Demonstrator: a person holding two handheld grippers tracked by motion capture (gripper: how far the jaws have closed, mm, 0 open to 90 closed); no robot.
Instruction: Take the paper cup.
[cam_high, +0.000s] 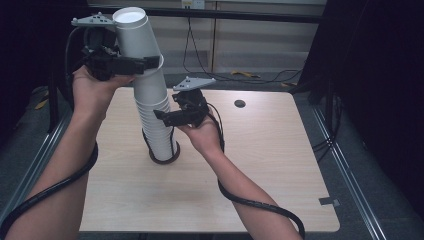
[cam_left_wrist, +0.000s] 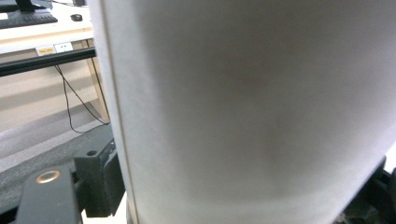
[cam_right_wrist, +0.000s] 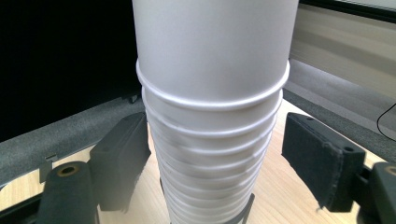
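White paper cups stood nested in a tall stack (cam_high: 155, 117) on the tabletop (cam_high: 260, 165), its foot inside a dark ring (cam_high: 164, 159) that I judged was there to keep it from sliding. My left claw (cam_high: 142, 63) pinched the top cup (cam_high: 137, 37) high above the rest, tilted slightly, as though to draw it free; in the left gripper view its pale wall (cam_left_wrist: 252, 112) pressed close between the pads. My right claw (cam_high: 167, 116) sat lower beside the stack, its jaws spread to either side of the ribbed rims (cam_right_wrist: 212, 126) without touching them. I judged it waited there to steady the lower cups, so only one would lift away.
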